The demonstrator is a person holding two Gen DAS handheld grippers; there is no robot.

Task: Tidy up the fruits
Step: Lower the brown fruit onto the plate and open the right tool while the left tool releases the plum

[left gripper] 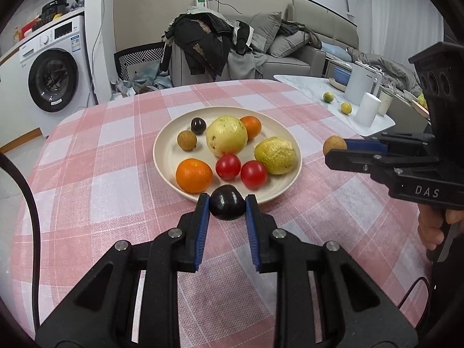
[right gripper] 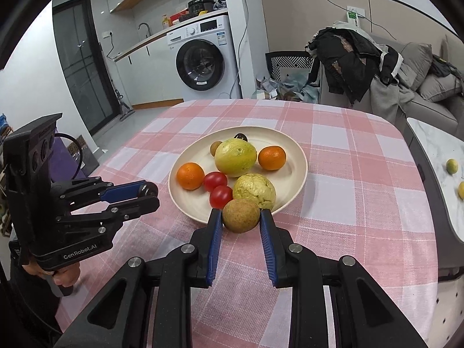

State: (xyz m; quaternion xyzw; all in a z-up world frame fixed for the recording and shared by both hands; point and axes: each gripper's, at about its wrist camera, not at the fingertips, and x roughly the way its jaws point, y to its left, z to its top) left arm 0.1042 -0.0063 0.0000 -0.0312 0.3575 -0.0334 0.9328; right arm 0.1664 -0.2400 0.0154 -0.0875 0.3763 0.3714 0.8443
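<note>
A white washing machine (right gripper: 203, 58) under a counter, a grey sofa (left gripper: 290, 55) heaped with what looks like clothing (left gripper: 208, 43).

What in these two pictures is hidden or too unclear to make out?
- Dark fruit in the left gripper: in the right wrist view, the gripper's fingers hide nearly all of it.
- Small dark fruit on the plate: in the right wrist view, the big yellow-green fruit covers most of it.
- Labels on the washing machine: too small to read.
- Hand holding the right gripper: cut off by the left wrist view's edge.
</note>
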